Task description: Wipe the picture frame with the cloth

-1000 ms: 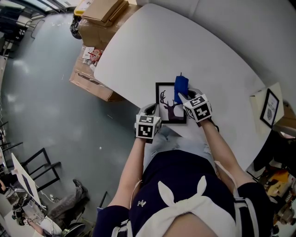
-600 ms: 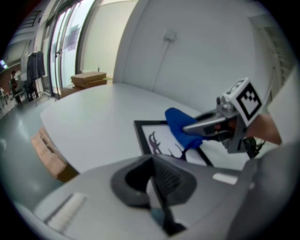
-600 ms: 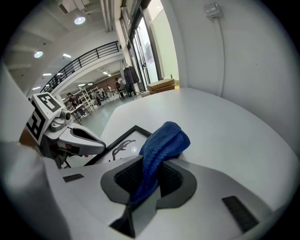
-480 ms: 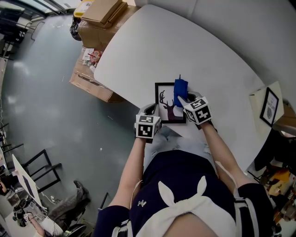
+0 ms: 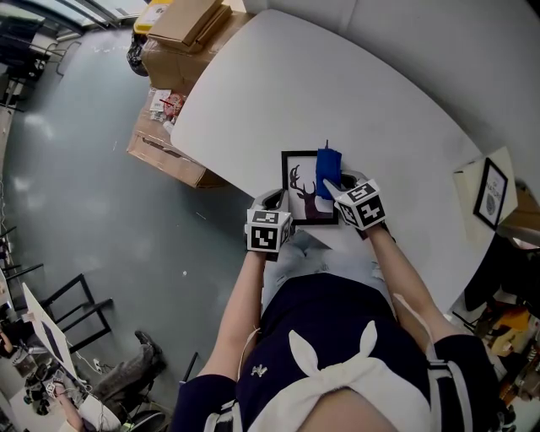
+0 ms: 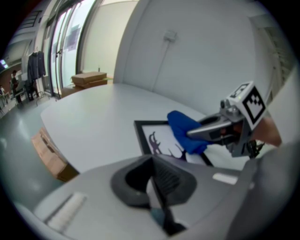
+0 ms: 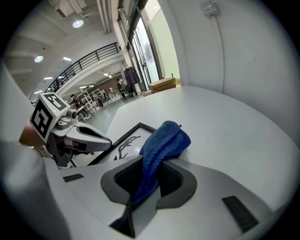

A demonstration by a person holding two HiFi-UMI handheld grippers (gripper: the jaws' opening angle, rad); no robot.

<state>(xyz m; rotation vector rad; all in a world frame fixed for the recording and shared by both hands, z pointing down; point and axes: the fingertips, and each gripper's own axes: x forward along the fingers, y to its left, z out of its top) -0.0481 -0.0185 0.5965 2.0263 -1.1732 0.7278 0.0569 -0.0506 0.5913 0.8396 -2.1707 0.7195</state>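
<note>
A black picture frame [image 5: 305, 189] with a deer print lies flat near the front edge of the white table [image 5: 354, 93]. My right gripper [image 5: 336, 184] is shut on a folded blue cloth [image 5: 327, 170], whose free end rests on the frame's right part. In the right gripper view the cloth [image 7: 161, 145] runs up from between the jaws and over the frame [image 7: 127, 140]. My left gripper [image 5: 274, 201] sits at the frame's near left edge. Its jaws are together in the left gripper view [image 6: 155, 185], and I see nothing between them; they hide the frame's near edge.
Cardboard boxes [image 5: 190, 21] stand on the floor beyond the table's left end, and another [image 5: 164, 145] sits under its edge. A second framed picture [image 5: 493, 196] leans at the far right. The table's front edge runs just under both grippers.
My right gripper and the cloth have shifted slightly left over the frame. The left gripper has stayed almost still.
</note>
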